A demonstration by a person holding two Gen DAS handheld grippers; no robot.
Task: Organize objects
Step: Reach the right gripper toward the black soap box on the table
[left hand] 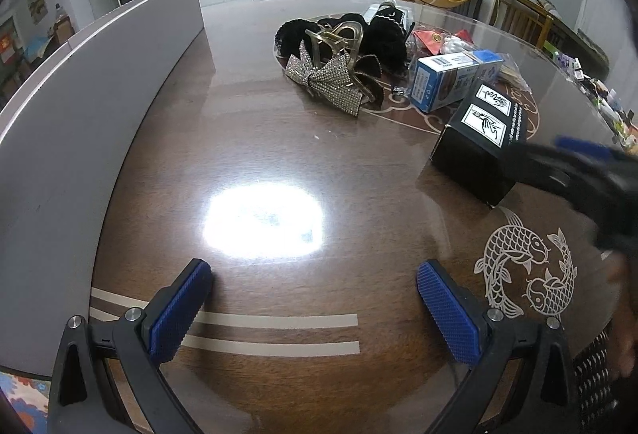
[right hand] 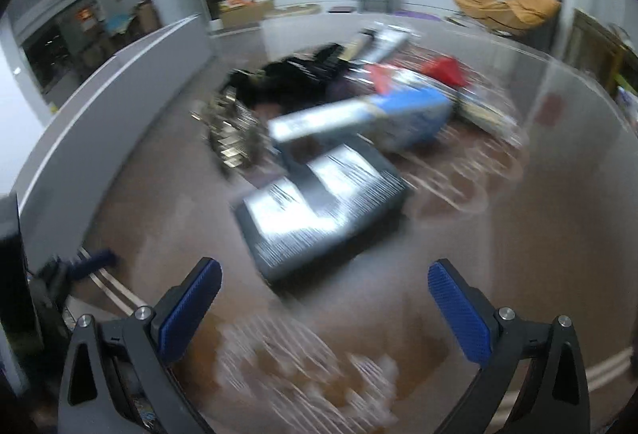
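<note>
My left tool [left hand: 315, 308] points steeply down, its two blue-padded fingers [left hand: 179, 310] spread wide with nothing between them. My right tool [right hand: 325, 310] tilts down much the same, jaws fully apart and empty; its view is smeared with motion blur. In the left view, the right tool shows as a dark blurred shape at the right edge.
</note>
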